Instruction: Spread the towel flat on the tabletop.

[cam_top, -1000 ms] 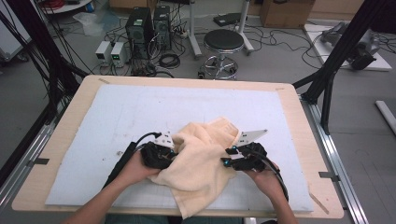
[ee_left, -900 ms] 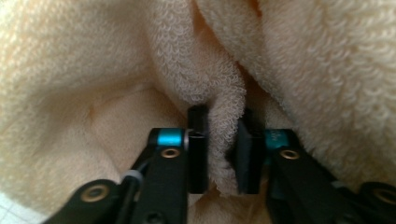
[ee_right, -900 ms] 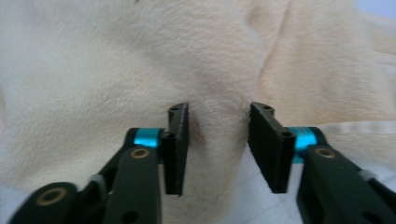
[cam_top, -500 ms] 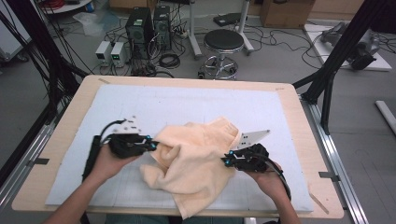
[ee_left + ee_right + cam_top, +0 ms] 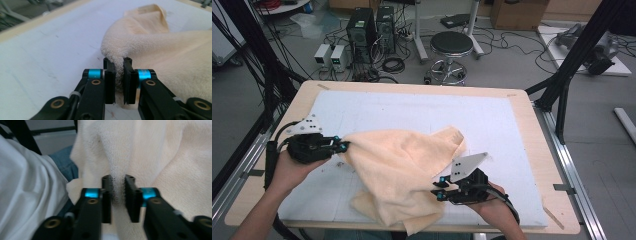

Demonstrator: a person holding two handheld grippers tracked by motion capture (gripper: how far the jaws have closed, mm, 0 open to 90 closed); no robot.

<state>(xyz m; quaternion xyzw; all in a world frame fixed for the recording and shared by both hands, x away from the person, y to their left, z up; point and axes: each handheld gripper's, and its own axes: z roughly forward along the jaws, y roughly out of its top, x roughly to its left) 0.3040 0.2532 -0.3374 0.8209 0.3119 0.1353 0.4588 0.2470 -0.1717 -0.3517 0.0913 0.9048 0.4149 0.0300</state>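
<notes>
A cream terry towel (image 5: 402,165) hangs bunched between my two grippers over the white mat (image 5: 412,107). At the left, my left gripper (image 5: 343,146) is shut on a fold of the towel's edge; its jaws have just eased open a little with the cloth still pinched. In the left gripper view the fold of towel (image 5: 162,50) is squeezed between the jaws of my left gripper (image 5: 117,62). Near the front edge, my right gripper (image 5: 438,191) is shut on another fold of the towel (image 5: 155,157), which fills the gap of my right gripper (image 5: 118,180); these jaws have also just opened somewhat.
The mat lies on a wooden tabletop (image 5: 522,100). Behind the table stand a black stool (image 5: 452,45) and computer towers (image 5: 372,25), and a black frame post (image 5: 577,65) rises at the right. A person's white shirt (image 5: 25,182) shows in the right gripper view.
My left gripper has moved left and up with the towel's edge, stretching the cloth out. My right gripper has drawn toward the front edge, lifting its fold.
</notes>
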